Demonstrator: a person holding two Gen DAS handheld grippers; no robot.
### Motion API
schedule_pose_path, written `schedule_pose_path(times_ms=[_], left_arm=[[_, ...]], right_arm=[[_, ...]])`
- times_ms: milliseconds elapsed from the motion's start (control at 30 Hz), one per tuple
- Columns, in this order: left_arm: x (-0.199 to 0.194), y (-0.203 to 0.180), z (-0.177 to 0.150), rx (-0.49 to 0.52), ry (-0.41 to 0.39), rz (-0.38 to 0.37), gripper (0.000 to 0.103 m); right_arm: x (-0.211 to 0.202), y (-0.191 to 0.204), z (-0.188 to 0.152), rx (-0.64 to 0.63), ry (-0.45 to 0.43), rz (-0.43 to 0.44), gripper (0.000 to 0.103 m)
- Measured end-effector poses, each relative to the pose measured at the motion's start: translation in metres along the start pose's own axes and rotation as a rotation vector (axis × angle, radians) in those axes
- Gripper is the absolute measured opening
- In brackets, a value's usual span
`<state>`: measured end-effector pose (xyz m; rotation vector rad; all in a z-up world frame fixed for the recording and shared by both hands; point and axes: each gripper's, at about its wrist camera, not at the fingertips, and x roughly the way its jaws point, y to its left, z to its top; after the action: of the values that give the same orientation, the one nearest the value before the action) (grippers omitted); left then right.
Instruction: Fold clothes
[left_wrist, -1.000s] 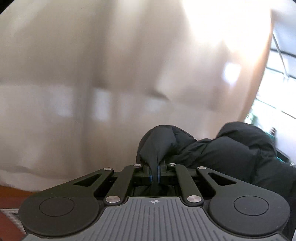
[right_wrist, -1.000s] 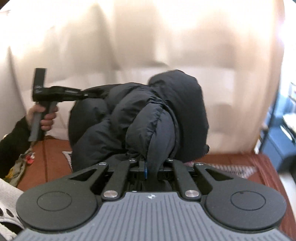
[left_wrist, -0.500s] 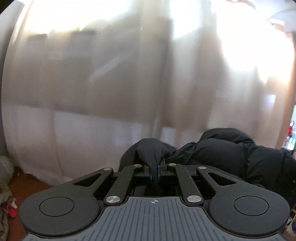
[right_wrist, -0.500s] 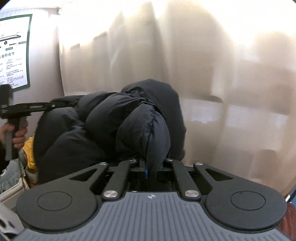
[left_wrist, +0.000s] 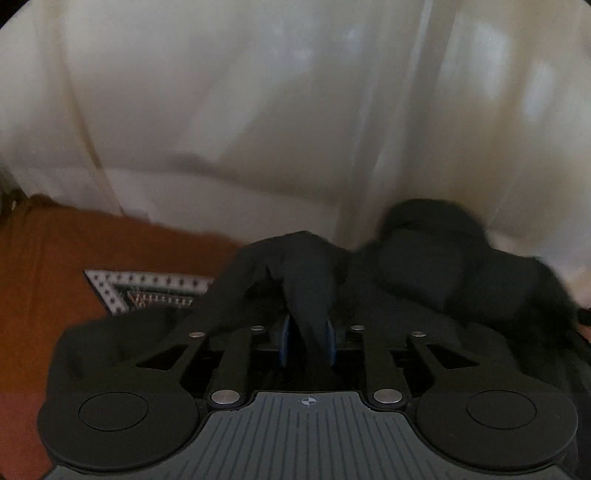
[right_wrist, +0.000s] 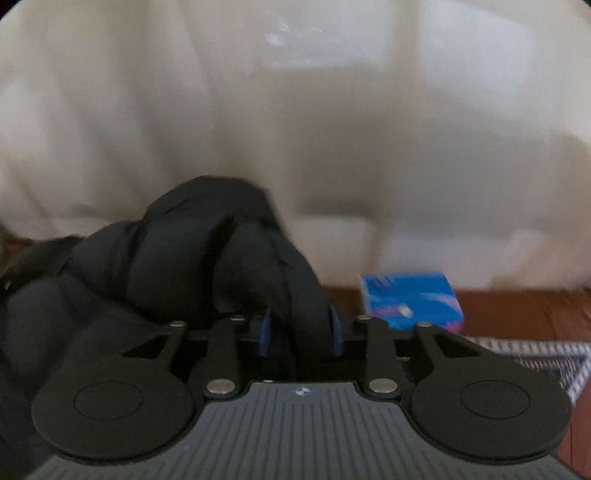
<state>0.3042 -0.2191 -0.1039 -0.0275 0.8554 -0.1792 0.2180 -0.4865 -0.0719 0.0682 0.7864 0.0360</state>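
Note:
A black puffer jacket (left_wrist: 436, 273) is bunched up between both grippers. In the left wrist view my left gripper (left_wrist: 307, 341) has its blue-padded jaws part open, with a fold of the jacket still running between them. In the right wrist view my right gripper (right_wrist: 300, 336) also has its jaws part open around a thick fold of the jacket (right_wrist: 207, 258), which spreads to the left. How much of the jacket rests on the surface below is hidden.
A rust-brown cover (left_wrist: 74, 266) with a grey patterned strip (left_wrist: 147, 291) lies under the jacket. A white curtain (left_wrist: 295, 110) hangs close behind. A blue box (right_wrist: 410, 299) sits on the brown surface to the right of my right gripper.
Both grippers have dropped down toward the brown surface with the jacket. The jaws of both have widened from tightly shut to part open on the fabric.

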Motion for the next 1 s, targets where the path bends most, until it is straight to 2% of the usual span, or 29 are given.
schedule_pose_path(times_ms=[33, 67, 100, 133, 233, 333, 500, 633, 733, 800, 867, 1000], left_arm=[[-0.004, 0.000, -0.004, 0.030, -0.005, -0.005, 0.043], [-0.007, 0.000, -0.009, 0.060, -0.010, -0.010, 0.045], [-0.017, 0.001, -0.014, 0.085, -0.018, -0.033, 0.053], [-0.024, -0.001, -0.016, 0.099, -0.019, -0.058, 0.057], [-0.037, -0.011, -0.023, 0.127, -0.007, -0.138, 0.059], [-0.045, -0.025, -0.042, 0.155, 0.007, -0.183, 0.061], [-0.063, -0.066, -0.099, 0.207, 0.028, -0.177, 0.067], [-0.079, -0.093, -0.145, 0.236, 0.027, -0.137, 0.078], [-0.098, -0.122, -0.185, 0.283, 0.052, -0.113, 0.079], [-0.106, -0.138, -0.207, 0.238, 0.101, -0.107, 0.080], [-0.110, -0.150, -0.222, 0.166, 0.159, -0.165, 0.080], [-0.098, -0.180, -0.252, 0.112, 0.227, -0.187, 0.080]], right_arm=[[0.004, -0.002, -0.006, -0.003, 0.010, -0.013, 0.038], [0.009, -0.005, -0.012, -0.006, 0.019, -0.027, 0.046], [-0.002, -0.008, -0.015, -0.017, 0.005, -0.029, 0.053], [-0.015, -0.012, -0.019, -0.030, -0.013, -0.029, 0.064], [-0.055, -0.020, -0.032, -0.063, -0.056, -0.053, 0.072], [-0.076, -0.034, -0.055, -0.052, -0.036, -0.056, 0.078], [-0.091, -0.059, -0.101, -0.021, 0.034, -0.044, 0.080], [-0.088, -0.079, -0.134, -0.031, 0.067, -0.019, 0.082], [-0.079, -0.096, -0.143, -0.053, 0.079, 0.023, 0.082], [-0.074, -0.107, -0.142, -0.059, 0.085, 0.061, 0.082], [-0.067, -0.114, -0.142, -0.072, 0.093, 0.091, 0.082], [-0.053, -0.120, -0.144, -0.108, 0.103, 0.134, 0.083]])
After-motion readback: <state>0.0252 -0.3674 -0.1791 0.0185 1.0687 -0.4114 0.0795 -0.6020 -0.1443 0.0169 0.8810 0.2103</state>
